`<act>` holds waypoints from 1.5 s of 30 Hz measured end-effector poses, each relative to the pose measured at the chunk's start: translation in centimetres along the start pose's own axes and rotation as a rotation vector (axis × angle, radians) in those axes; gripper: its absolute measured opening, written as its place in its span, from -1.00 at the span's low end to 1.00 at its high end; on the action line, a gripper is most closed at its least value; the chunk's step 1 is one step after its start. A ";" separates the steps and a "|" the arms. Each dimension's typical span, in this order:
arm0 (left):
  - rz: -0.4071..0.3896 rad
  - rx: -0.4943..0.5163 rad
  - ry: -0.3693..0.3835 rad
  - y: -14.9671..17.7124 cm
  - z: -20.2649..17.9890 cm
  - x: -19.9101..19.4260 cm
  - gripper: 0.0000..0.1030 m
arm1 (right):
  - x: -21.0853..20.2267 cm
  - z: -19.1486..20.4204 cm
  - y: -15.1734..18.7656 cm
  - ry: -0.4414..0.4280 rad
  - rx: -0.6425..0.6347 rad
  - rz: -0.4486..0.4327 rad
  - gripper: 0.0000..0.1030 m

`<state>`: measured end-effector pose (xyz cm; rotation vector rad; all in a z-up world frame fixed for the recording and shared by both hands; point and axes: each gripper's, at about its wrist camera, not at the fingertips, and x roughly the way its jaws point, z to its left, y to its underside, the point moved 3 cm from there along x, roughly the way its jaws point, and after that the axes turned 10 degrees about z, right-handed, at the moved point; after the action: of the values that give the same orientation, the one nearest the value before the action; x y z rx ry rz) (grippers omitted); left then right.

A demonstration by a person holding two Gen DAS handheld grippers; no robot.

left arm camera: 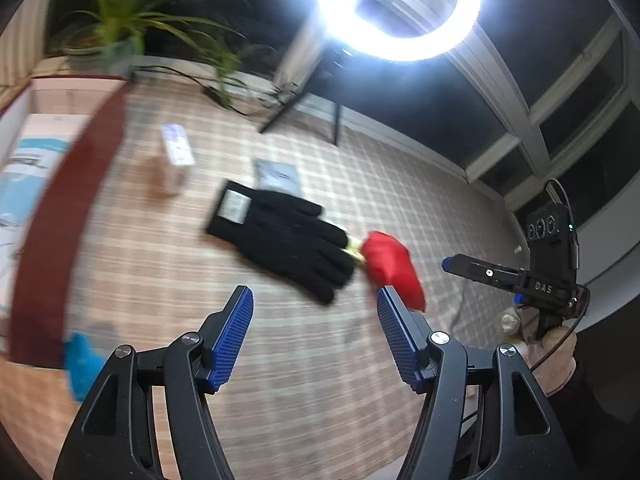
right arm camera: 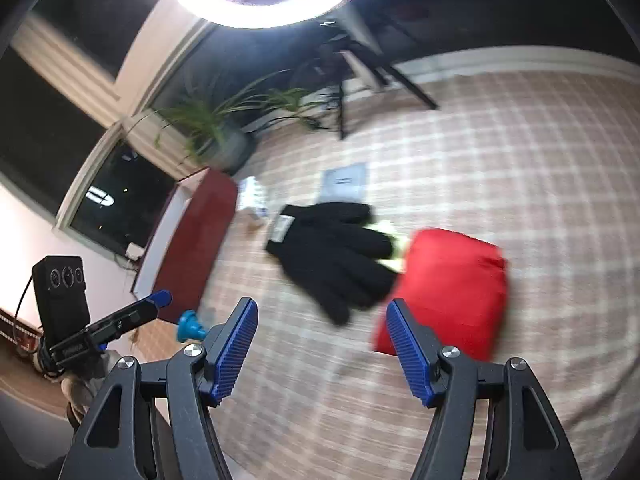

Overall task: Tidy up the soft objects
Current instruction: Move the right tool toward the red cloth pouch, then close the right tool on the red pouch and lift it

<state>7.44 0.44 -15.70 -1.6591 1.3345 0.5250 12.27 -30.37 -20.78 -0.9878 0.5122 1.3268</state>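
A black knit glove (left arm camera: 284, 238) (right arm camera: 332, 252) with a white label lies flat on the checked tablecloth (left arm camera: 280, 360). A yellow-green item (left arm camera: 354, 250) (right arm camera: 394, 256) pokes out from under its fingertips. Beside it lies a red folded cloth (left arm camera: 394, 268) (right arm camera: 448, 292). My left gripper (left arm camera: 316, 336) hovers open just short of the glove, nothing between its blue pads. My right gripper (right arm camera: 322, 346) is open too, its right finger in front of the red cloth's near edge. In the left wrist view the right gripper (left arm camera: 516, 280) shows at the far right, held by a gloved hand.
A dark red box (left arm camera: 60, 232) (right arm camera: 192, 248) with white contents stands at the left. A blue object (left arm camera: 82, 360) (right arm camera: 188, 324) lies near its corner. A small white carton (left arm camera: 176, 156), a grey packet (left arm camera: 280, 176) (right arm camera: 346, 180), a potted plant (left arm camera: 120, 28) and a ring light stand (left arm camera: 396, 4) sit further back.
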 end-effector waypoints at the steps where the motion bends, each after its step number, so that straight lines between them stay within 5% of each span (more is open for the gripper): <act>1: 0.009 0.006 0.006 0.0 -0.8 0.7 0.24 | -0.3 -0.9 0.1 0.005 0.012 0.001 0.23; 10: 0.097 0.051 0.049 -0.7 -7.1 7.4 0.25 | -0.8 -8.5 0.1 -0.027 0.130 0.048 0.23; 20: 0.197 0.120 0.032 -1.9 -11.8 14.1 0.25 | 1.8 -11.7 -0.9 -0.088 0.183 0.129 0.23; 34: 0.319 0.188 -0.051 -2.2 -12.7 20.1 0.25 | 5.3 -13.9 -1.6 -0.143 0.239 0.210 0.23; 45: 0.345 0.204 -0.043 -2.4 -12.8 21.6 0.20 | 6.5 -13.6 -1.6 -0.159 0.219 0.229 0.21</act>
<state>14.01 -21.92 -25.34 -1.2523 1.5968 0.5989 18.10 -37.85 -32.53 -0.6512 0.6477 1.5025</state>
